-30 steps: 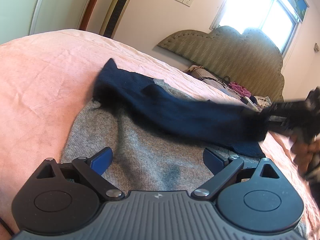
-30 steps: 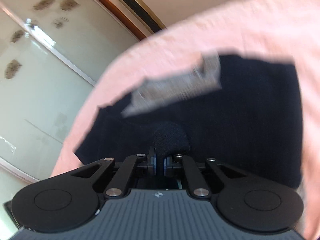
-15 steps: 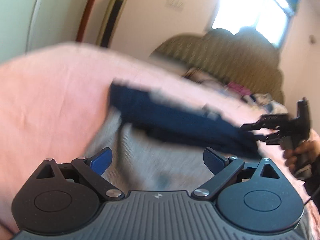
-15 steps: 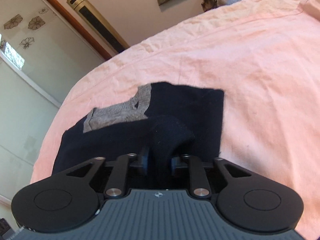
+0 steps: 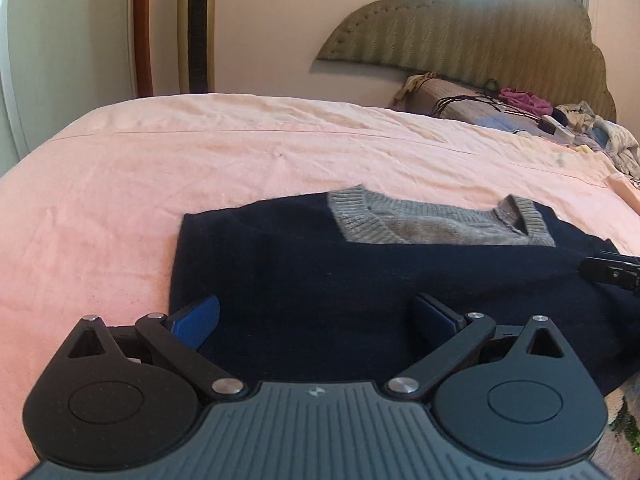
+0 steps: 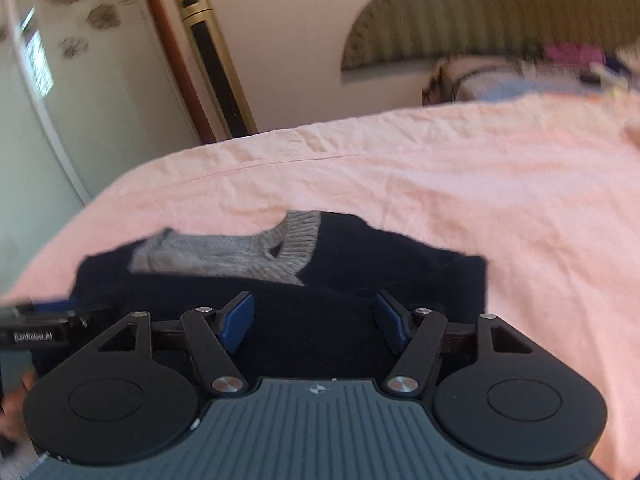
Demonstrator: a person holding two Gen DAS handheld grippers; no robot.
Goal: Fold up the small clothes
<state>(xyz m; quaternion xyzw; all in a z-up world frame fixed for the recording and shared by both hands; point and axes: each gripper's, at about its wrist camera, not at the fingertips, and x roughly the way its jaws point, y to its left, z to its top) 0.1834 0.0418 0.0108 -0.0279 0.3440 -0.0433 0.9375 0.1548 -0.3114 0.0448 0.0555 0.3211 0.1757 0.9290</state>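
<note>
A small sweater, navy point(image 5: 320, 272) with a grey ribbed collar panel point(image 5: 432, 226), lies folded flat on the pink bedsheet point(image 5: 200, 168). My left gripper point(image 5: 318, 320) is open and empty, its blue pads just above the sweater's near edge. The right gripper's tip point(image 5: 608, 270) shows at the sweater's right side. In the right wrist view the same sweater point(image 6: 360, 272) lies below my right gripper point(image 6: 316, 320), which is open and empty. The left gripper point(image 6: 36, 320) shows at that view's left edge.
A padded headboard point(image 5: 480, 32) and a pile of clothes and cables point(image 5: 560, 124) are at the bed's far right. A gold tower fan point(image 5: 198, 28) stands by the wall behind the bed. Pink sheet surrounds the sweater.
My right gripper let go of the navy fabric and opened. The navy part now lies folded flat over the grey body. Both grippers have drawn back to the near edge.
</note>
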